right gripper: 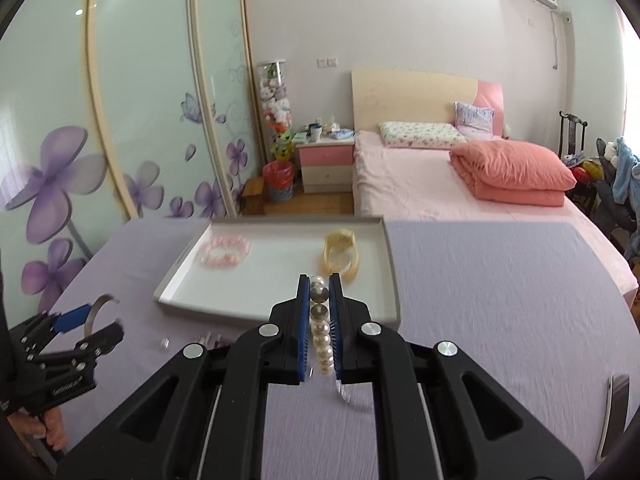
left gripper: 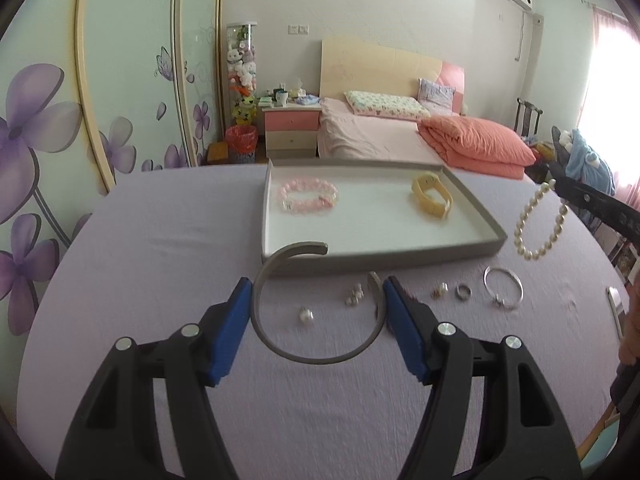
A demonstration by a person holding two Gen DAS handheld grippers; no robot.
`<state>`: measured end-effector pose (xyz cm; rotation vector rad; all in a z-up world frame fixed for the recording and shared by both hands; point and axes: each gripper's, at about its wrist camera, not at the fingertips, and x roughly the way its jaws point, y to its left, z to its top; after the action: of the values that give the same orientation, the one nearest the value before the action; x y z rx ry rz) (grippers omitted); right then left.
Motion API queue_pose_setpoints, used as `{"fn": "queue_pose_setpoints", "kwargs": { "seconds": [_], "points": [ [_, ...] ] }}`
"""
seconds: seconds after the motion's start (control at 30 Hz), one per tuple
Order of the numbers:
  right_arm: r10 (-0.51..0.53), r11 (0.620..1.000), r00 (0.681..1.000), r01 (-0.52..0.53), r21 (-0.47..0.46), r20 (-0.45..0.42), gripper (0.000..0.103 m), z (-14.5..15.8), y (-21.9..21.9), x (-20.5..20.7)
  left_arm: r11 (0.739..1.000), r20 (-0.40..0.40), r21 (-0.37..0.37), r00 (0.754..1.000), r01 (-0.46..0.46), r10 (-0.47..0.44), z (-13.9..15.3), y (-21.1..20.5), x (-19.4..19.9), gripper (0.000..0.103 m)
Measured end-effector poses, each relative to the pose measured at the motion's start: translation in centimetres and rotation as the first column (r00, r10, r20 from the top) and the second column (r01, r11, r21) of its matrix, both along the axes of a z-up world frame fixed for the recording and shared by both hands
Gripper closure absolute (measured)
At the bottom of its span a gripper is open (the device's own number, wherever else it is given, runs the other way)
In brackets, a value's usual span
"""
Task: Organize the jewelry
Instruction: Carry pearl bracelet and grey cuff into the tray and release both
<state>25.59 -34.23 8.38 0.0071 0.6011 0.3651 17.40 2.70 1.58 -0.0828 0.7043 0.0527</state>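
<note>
- Step in hand, as judged: both grippers carry a piece toward the tray. It already holds a pink bead bracelet and a yellow watch.
- Right gripper: pads pressed onto the pearl bracelet. The strand runs lengthwise between the blue pads, and its loop hangs free below the tip in the left wrist view.
- To do it well: bring the pearls over the bare white floor between the pink beads and the watch, lower until the loop rests, then release. Dropping from height risks a roll against the watch.
- Left gripper: fingers spread wide around the grey open bangle, one blue pad at each outer side. The left pad touches the band. At the right pad, contact looks likely, though I cannot be sure.
- The bangle seems lifted off the purple cloth, just in front of the tray's near wall. It is rigid, so a light squeeze should do.
- Still on the cloth: silver bangle, ring, pearl stud, and small earrings, details blurred.
</note>
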Motion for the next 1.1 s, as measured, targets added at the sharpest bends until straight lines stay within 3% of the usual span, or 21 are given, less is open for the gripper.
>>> {"fn": "queue_pose_setpoints", "kwargs": {
  "seconds": [0.23,0.53,0.83,0.87,0.93,0.97,1.0,1.1],
  "points": [
    [-0.006,1.000,1.000,0.006,-0.015,-0.009,0.093,0.0,2.3,5.2,0.999,0.041,-0.021,0.999,-0.032,0.033,1.3,2.0,3.2,0.037],
    [0.060,0.998,0.989,-0.060,0.005,-0.136,0.093,-4.2,6.2,9.2,0.998,0.043,-0.032,0.998,-0.053,0.054,1.1,3.2,5.8,0.037],
    [-0.028,0.998,0.977,0.015,-0.063,-0.210,0.093,-7.6,4.7,11.2,0.998,0.023,-0.047,0.999,-0.029,0.030,0.1,2.6,7.5,0.037],
    [-0.036,0.998,0.977,0.023,-0.063,-0.210,0.091,-7.7,4.5,11.3,0.998,0.021,-0.049,0.999,-0.024,0.025,0.0,2.5,7.8,0.037],
    [-0.049,0.998,0.976,0.038,-0.056,-0.213,0.070,-7.6,3.8,11.3,0.999,0.020,-0.052,1.000,-0.018,0.019,-0.2,2.2,8.2,0.037],
    [-0.059,0.998,0.977,0.051,-0.045,-0.204,0.051,-7.4,3.3,11.1,0.999,0.019,-0.052,1.000,-0.015,0.016,-0.2,2.1,8.4,0.037],
    [-0.064,0.998,0.980,0.059,-0.036,-0.187,0.047,-7.1,2.8,10.9,0.998,0.017,-0.054,1.000,-0.013,0.014,-0.3,1.9,8.7,0.037],
    [-0.069,0.997,0.984,0.064,-0.037,-0.164,0.047,-6.5,2.0,10.7,0.998,0.014,-0.057,1.000,-0.008,0.009,-0.6,1.6,9.5,0.037]
  ]
}}
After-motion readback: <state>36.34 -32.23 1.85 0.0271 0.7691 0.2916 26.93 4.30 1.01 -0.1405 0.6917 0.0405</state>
